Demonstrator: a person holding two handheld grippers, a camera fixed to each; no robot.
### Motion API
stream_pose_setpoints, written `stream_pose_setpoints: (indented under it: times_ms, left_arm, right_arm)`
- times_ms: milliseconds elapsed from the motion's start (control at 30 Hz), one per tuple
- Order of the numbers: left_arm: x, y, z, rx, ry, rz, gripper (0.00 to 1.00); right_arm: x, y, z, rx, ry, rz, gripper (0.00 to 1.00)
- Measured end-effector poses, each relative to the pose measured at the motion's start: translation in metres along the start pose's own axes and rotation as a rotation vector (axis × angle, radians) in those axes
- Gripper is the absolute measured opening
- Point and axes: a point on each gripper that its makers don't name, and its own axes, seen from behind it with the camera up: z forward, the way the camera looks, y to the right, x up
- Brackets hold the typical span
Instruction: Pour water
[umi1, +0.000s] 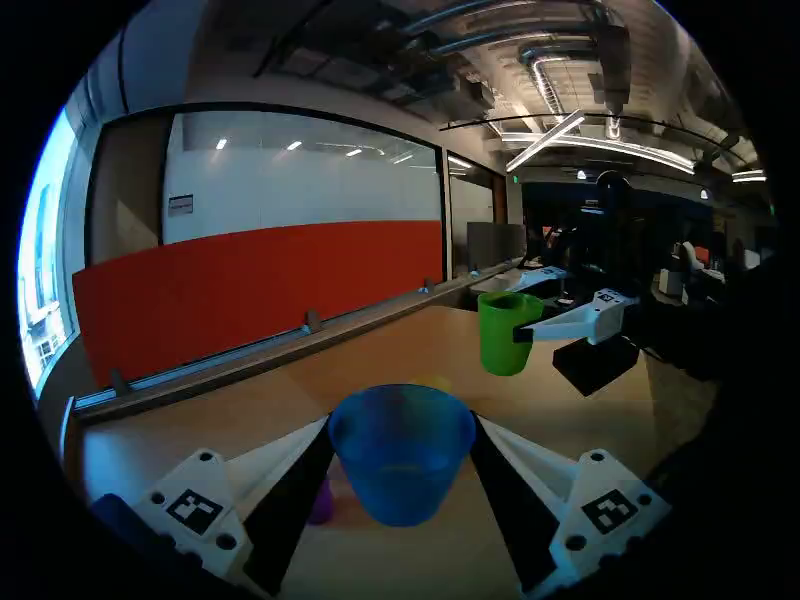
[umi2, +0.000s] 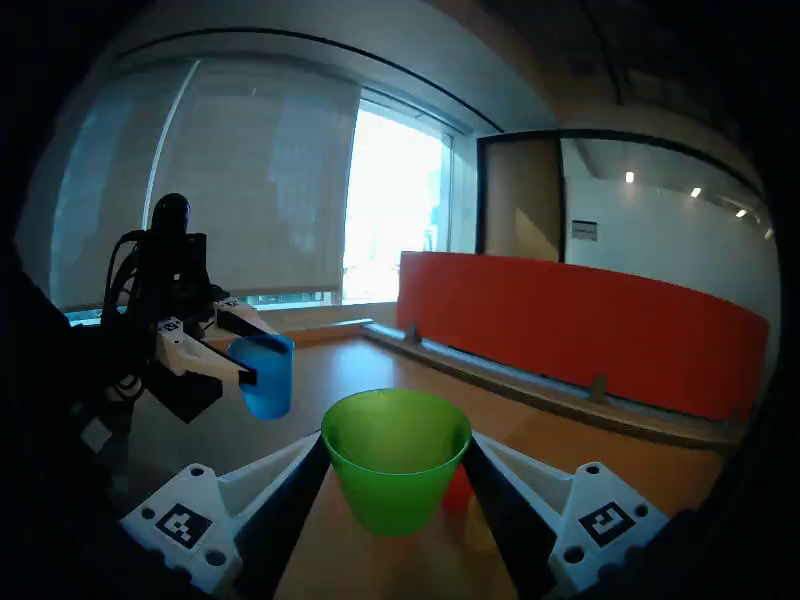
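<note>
My left gripper (umi1: 402, 432) is shut on a translucent blue cup (umi1: 402, 470), held upright above the wooden table (umi1: 400, 350). Farther off and to the right, my right gripper (umi1: 528, 328) holds a green cup (umi1: 505, 335) upright in the air. In the right gripper view the green cup (umi2: 397, 460) sits between the fingers of my right gripper (umi2: 397, 435), which is shut on it and shows an empty inside. The blue cup (umi2: 266, 376) hangs at the left in my left gripper (umi2: 250, 372). The two cups are apart. I cannot tell whether the blue cup holds water.
A small purple object (umi1: 321, 503) and a yellow one (umi1: 436, 383) lie on the table under the blue cup. A red object (umi2: 457, 490) sits behind the green cup. An orange-red partition (umi1: 260, 285) with a rail runs along the table's far edge.
</note>
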Motion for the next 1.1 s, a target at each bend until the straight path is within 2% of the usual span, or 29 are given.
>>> stream_pose_setpoints:
  times_ms: [300, 500, 800, 1100]
  left_arm:
    - [0.016, -0.005, -0.003, 0.012, 0.046, 0.002, 0.89]
    - [0.028, -0.009, -0.004, 0.028, 0.068, 0.024, 0.89]
    - [0.05, -0.013, -0.002, 0.064, 0.12, 0.104, 0.89]
    - [0.076, -0.017, -0.001, 0.102, 0.15, 0.222, 0.89]
  right_arm:
    - [0.007, -0.001, 0.002, 0.008, 0.022, 0.002, 0.92]
    - [0.009, -0.002, 0.001, 0.015, 0.022, -0.003, 0.92]
    - [0.007, -0.01, 0.003, 0.046, 0.019, 0.0, 0.91]
    - [0.001, -0.018, 0.007, 0.077, 0.013, 0.008, 0.91]
